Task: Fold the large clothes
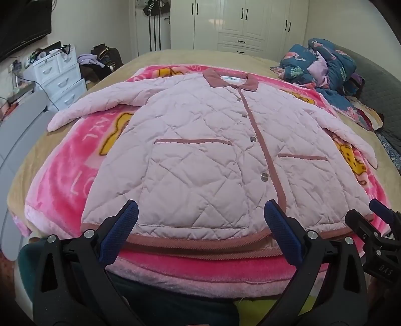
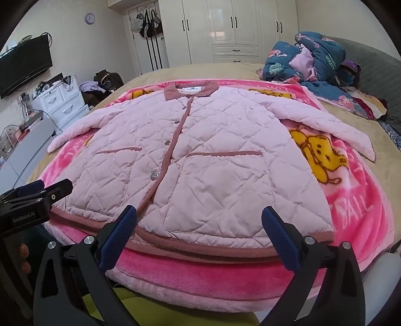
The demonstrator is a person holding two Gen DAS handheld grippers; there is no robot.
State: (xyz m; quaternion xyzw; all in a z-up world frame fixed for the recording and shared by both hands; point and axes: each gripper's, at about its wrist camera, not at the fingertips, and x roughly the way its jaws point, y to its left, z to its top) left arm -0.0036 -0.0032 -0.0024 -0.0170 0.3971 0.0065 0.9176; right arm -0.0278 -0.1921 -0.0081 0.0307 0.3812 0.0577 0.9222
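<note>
Left tongs (image 1: 200, 220), right tongs (image 2: 199, 220) gaping, empty, above jacket (image 1: 200, 140) hem; clock (image 2: 89, 18) only in right view.

Both wrist views look forward and downward from the near edge of the bed (image 1: 175, 56), close above the hem of the pink jacket (image 1: 200, 140). The left view sits further left; both share the jacket, blanket (image 2: 363, 200) and wardrobe (image 2: 233, 27).
</note>
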